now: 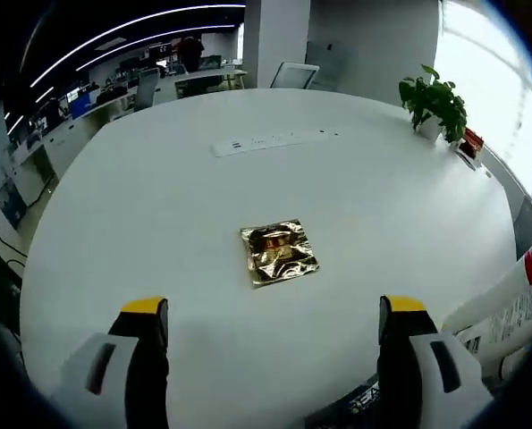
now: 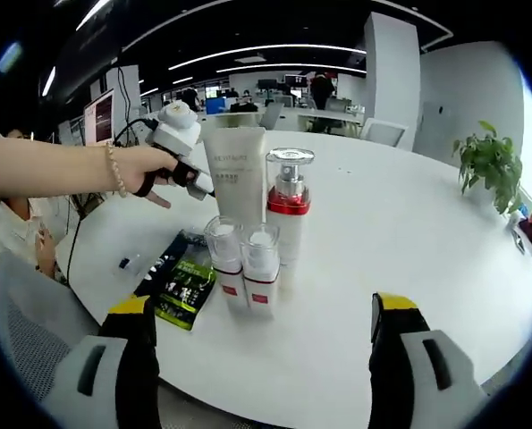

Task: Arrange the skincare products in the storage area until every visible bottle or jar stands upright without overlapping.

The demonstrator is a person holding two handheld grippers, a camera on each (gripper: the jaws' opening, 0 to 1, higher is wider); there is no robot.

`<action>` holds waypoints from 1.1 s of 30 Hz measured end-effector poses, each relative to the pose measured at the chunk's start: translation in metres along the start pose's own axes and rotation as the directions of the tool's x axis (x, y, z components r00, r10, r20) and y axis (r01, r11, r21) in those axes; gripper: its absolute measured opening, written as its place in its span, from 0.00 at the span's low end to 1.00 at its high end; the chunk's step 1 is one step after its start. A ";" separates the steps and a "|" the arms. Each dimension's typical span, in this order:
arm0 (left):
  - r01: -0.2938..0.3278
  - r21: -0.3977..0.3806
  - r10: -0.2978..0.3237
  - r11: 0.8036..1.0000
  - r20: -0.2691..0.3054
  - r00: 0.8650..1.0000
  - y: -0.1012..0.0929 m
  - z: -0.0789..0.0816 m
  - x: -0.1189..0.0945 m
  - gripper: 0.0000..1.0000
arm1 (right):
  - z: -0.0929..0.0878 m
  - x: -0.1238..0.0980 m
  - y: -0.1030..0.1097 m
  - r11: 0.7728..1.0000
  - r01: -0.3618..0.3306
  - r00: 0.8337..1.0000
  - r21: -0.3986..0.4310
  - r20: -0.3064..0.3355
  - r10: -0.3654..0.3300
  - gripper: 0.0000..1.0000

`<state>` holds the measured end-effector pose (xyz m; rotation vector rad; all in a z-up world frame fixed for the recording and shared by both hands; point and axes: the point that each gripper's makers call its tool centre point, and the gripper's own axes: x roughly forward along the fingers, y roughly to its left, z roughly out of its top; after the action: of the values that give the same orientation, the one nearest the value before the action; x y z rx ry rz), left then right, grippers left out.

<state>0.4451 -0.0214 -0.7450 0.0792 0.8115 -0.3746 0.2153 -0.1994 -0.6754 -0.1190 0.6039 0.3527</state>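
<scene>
In the right gripper view a tall white tube [image 2: 236,174] stands upright with a pump bottle [image 2: 289,201] beside it, red-banded under a clear cap. Two small clear-capped bottles [image 2: 223,259] [image 2: 262,264] stand upright in front, close together. My right gripper [image 2: 261,308] is open just short of them, holding nothing. A person's hand holds the left gripper [image 2: 178,134] beyond the tube. In the left gripper view, my left gripper [image 1: 273,308] is open and empty, short of a gold foil sachet [image 1: 279,253] lying flat. White red-banded bottles [image 1: 525,277] show at the right edge.
Green and black sachets [image 2: 183,277] lie flat left of the small bottles. The round white table [image 1: 158,206] carries a power strip [image 1: 266,141] and a potted plant [image 1: 435,103] at its far side. A person [image 2: 20,223] sits at the table's left edge.
</scene>
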 end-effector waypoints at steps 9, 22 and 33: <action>0.001 0.005 -0.001 1.000 0.031 1.000 -0.013 0.009 0.017 0.88 | -0.004 0.002 -0.001 1.000 0.002 1.000 0.009 -0.022 -0.002 1.00; -0.042 0.020 0.040 0.999 0.075 0.996 -0.017 0.027 0.040 0.64 | -0.005 0.000 -0.004 1.000 0.014 1.000 0.028 -0.026 -0.013 1.00; -0.059 0.069 0.057 0.996 0.039 0.998 -0.015 0.027 0.050 0.48 | -0.006 0.001 -0.005 0.999 0.019 0.999 0.043 -0.029 -0.018 1.00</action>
<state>0.4898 -0.0559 -0.7619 0.1602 0.7580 -0.3488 0.2143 -0.2053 -0.6810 -0.0883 0.6376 0.3200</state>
